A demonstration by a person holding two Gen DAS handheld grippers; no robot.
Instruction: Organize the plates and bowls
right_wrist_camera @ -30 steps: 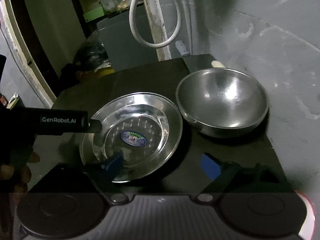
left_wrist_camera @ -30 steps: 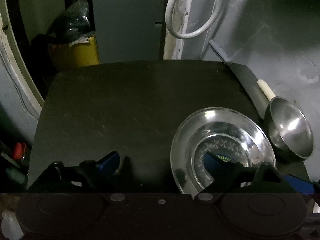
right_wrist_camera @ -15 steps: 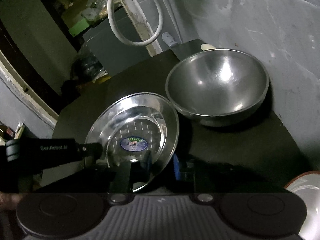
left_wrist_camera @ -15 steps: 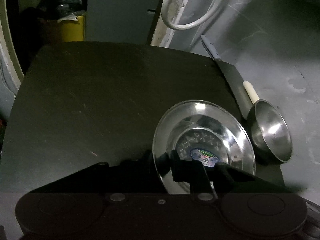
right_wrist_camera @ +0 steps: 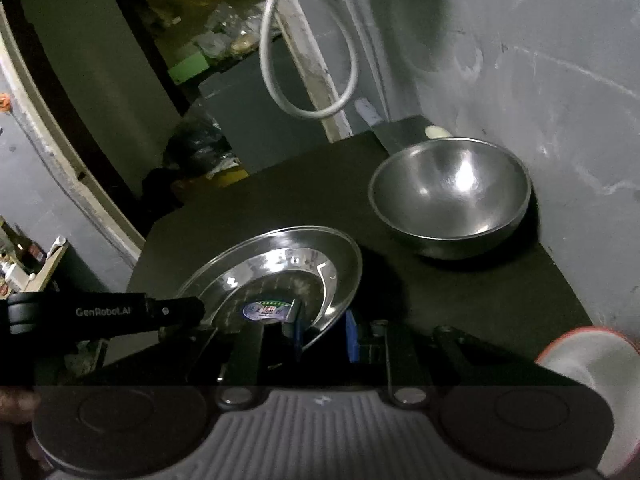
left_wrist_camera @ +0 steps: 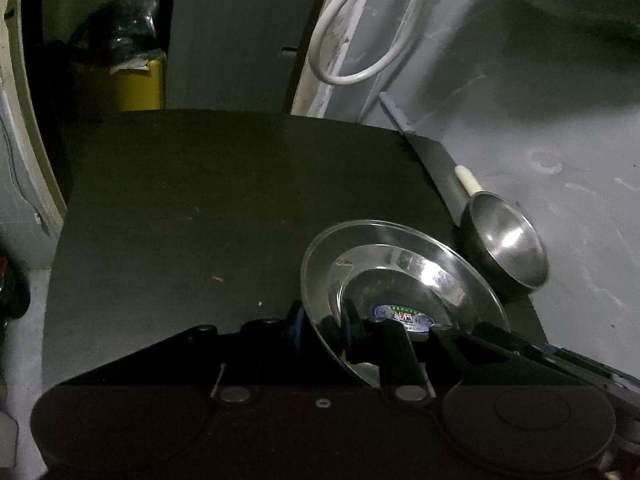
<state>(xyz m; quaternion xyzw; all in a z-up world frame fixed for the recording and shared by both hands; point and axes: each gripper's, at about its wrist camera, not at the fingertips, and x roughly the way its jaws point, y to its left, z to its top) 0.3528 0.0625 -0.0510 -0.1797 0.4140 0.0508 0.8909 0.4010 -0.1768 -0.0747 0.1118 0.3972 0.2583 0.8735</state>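
While both tools pinch plate (left_wrist_camera: 400,264) rim | dark tabletop (left_wrist_camera: 192,208) | grey wall (right_wrist_camera: 540,72)

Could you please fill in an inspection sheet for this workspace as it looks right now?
Surface: dark table top, scuffed, with small specks.
Job's things: steel plate with a sticker in its centre, tilted off the table; steel bowl upright near the wall, apart from the plate.
Clutter: cream-coloured handle behind the bowl; white dish edge at lower right.
Grippers: left gripper shut on the plate's rim; right gripper shut on the opposite rim.
Cables: white hose loop hanging on the wall.
Surroundings: grey wall, yellow bin, cluttered shelves.
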